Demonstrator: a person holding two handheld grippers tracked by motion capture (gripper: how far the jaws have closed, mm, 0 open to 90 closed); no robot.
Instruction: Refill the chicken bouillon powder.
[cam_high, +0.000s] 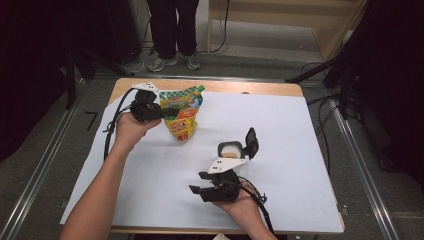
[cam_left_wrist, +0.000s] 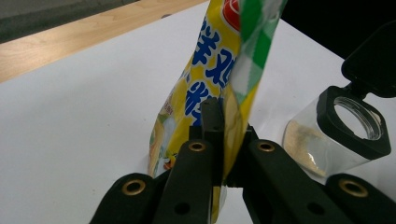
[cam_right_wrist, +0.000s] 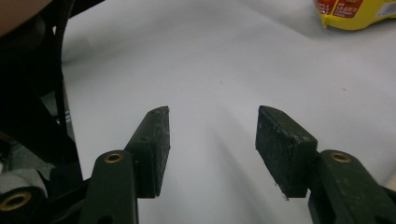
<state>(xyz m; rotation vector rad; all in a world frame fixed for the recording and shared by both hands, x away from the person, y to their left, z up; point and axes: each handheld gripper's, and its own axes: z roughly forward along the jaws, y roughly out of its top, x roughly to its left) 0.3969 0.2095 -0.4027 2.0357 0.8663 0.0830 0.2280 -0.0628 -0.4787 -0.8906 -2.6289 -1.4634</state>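
Pinching the edge of a yellow and green pouch (cam_left_wrist: 219, 70), the left tongs (cam_left_wrist: 219, 135) hold it upright on the white sheet (cam_high: 280, 130) covering the worktop. The right tongs (cam_right_wrist: 212, 140) gape wide over bare sheet. A flip-lid jar (cam_high: 231, 150) stands between them.

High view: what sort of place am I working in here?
Probably a lab or studio set up for recording, not a home. A wooden table covered with white paper stands on a grey floor with metal rails, dark equipment and loose cables around it, and a person standing beyond.
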